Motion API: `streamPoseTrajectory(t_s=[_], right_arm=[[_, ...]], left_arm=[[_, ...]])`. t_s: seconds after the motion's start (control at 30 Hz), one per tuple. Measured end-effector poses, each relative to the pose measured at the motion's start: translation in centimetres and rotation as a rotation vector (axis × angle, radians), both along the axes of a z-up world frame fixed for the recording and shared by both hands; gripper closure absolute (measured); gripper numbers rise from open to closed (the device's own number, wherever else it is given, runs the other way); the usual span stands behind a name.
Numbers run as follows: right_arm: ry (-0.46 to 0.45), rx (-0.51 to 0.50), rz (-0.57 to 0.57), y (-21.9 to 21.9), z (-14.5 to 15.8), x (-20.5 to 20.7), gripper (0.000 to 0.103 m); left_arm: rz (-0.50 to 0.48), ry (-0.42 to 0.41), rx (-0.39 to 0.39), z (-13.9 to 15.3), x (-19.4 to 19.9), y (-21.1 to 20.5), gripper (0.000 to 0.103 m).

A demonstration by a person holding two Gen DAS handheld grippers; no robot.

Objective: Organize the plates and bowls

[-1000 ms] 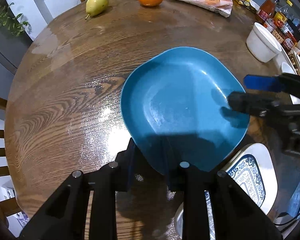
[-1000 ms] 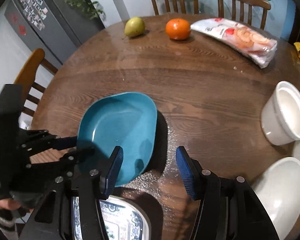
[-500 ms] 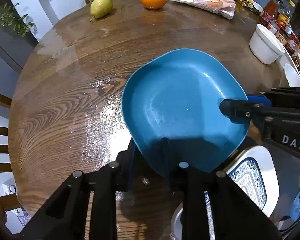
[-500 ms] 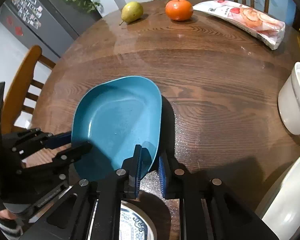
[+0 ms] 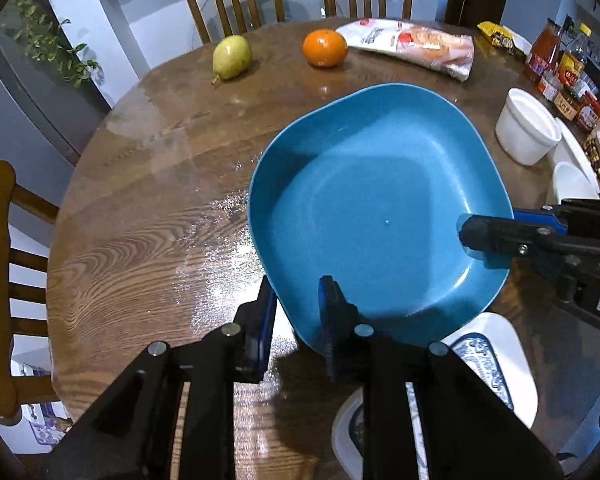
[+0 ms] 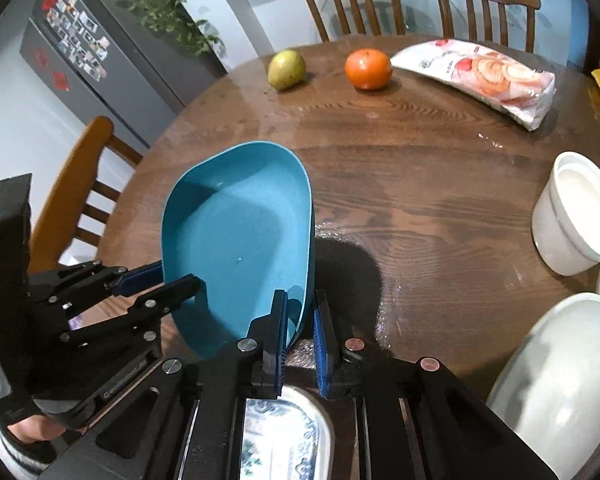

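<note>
Gripping the blue plate (image 5: pixel 376 208) from two sides: left gripper (image 5: pixel 298 304) is clamping the near rim, one pad under the plate and one on the inside face. Right gripper (image 6: pixel 300 320) is clamping the rim on the plate's other side, with its jaws nearly together on the thin edge; those jaws have just been closing, with the rim between them. In the left wrist view the right gripper is coming in from the right edge, one finger (image 5: pixel 496 236) lying on the plate's inner surface.

Plate is sitting tilted, off the round wooden table (image 5: pixel 148 200), casting a dark shadow (image 6: pixel 348 268) on the wood beside it. It is hanging partly over a white plate with blue pattern (image 5: pixel 496 364), which is lying at the near table edge under both grippers.

Rest of the table is looking like this:
- white deep bowl (image 6: pixel 580 216) standing upright on the right side
- larger white dish (image 6: pixel 556 368) sitting near the right edge, just in front of that bowl
- pear (image 5: pixel 232 58) and orange (image 5: pixel 325 48) sitting at the far side, well apart from the plate
- snack bag (image 6: pixel 484 76) lying flat beside the orange
- sauce bottles (image 5: pixel 560 64) standing at far right, too small to read

A person's hand (image 6: pixel 32 434) is showing behind the left gripper body at lower left of the right wrist view.
</note>
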State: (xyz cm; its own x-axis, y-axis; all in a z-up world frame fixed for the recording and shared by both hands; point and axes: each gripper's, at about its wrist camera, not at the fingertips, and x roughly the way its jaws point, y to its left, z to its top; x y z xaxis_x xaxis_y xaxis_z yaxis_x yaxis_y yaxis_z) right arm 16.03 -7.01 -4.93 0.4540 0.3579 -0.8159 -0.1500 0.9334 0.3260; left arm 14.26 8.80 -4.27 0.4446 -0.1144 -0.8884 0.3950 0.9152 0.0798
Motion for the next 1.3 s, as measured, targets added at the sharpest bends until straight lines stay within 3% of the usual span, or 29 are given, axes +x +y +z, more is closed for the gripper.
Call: streamPoseTrajectory(t_s=[0.33, 1.3], right_arm=[[-0.026, 0.062, 0.01, -1.5, 1.7, -3.5, 0.089], [0.0, 0.105, 0.114, -2.5, 1.2, -11.1, 0.089]], left_arm=[[-0.001, -0.058, 0.0, 2.4, -3.3, -1.0, 0.084], [0.097, -0.03, 0.012, 2.1, -10.5, -1.7, 0.083]])
